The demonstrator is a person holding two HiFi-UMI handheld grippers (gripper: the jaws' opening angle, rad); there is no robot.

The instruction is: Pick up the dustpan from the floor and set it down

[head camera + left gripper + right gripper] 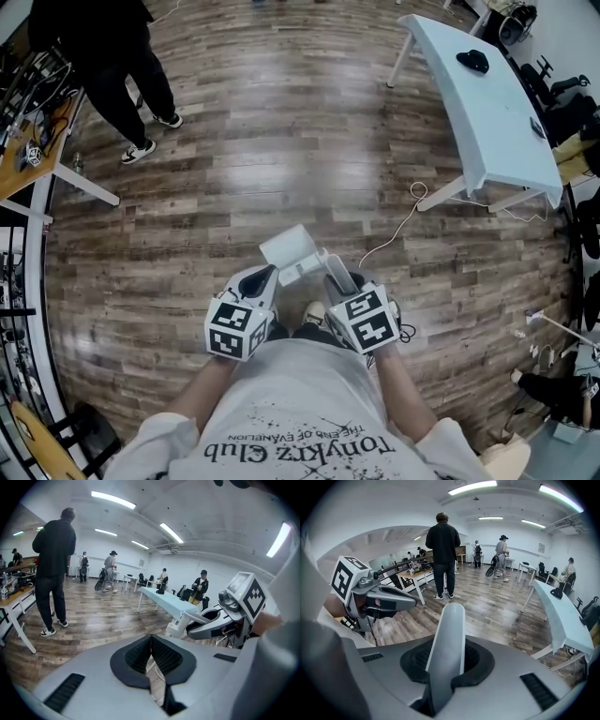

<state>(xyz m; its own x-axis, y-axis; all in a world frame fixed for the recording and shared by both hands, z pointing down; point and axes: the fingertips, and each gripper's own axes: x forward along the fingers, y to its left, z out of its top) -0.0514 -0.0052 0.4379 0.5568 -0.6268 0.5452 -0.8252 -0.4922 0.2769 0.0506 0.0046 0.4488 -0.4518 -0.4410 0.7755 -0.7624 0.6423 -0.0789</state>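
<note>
The white dustpan [289, 249] hangs above the wooden floor just in front of me, with its pan toward the left and its handle running back into my right gripper [336, 272]. In the right gripper view the pale handle [449, 634] stands up between the dark pads, and the right gripper [447, 660] is shut on it. My left gripper [265, 274] is close beside the dustpan's left side, apart from it. In the left gripper view my left gripper [151, 653] is shut with nothing in it, its pads meeting.
A pale blue table [487, 103] stands at the right with a black object [473, 61] on it. A white cable [403, 220] trails over the floor near its leg. A person in black [122, 66] stands at the upper left by a wooden desk [28, 150].
</note>
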